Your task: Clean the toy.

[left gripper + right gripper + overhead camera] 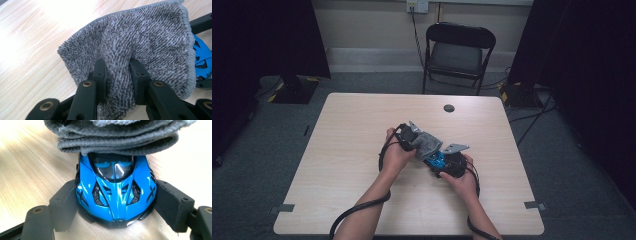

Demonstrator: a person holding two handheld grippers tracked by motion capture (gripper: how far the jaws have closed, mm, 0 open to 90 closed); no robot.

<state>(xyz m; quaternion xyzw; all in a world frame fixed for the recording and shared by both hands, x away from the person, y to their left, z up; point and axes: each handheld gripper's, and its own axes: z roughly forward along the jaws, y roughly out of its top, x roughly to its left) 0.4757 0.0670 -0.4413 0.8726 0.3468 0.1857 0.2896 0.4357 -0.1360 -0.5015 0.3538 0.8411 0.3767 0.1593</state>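
The blue car (115, 192) is clamped in the right gripper (116, 205) above the table (352, 150); the cloth (140, 47), pinched by the left gripper (120, 75), is laid over it. Wiping is judged underway; rubbing strokes along the roof are called for next.

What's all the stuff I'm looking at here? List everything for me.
Toy car: one, blue, between the right gripper's jaws, above the table.
Cloth: one, grey, folded, pinched by the left gripper, lying on the car's roof.
Table: one, light wood, centre.
Chair: one, black, behind the table.
Wall socket: one, white, back wall.
Left gripper: one, black, shut on the cloth.
Right gripper: one, black, clamping the car.
Hands: two, on the grippers.
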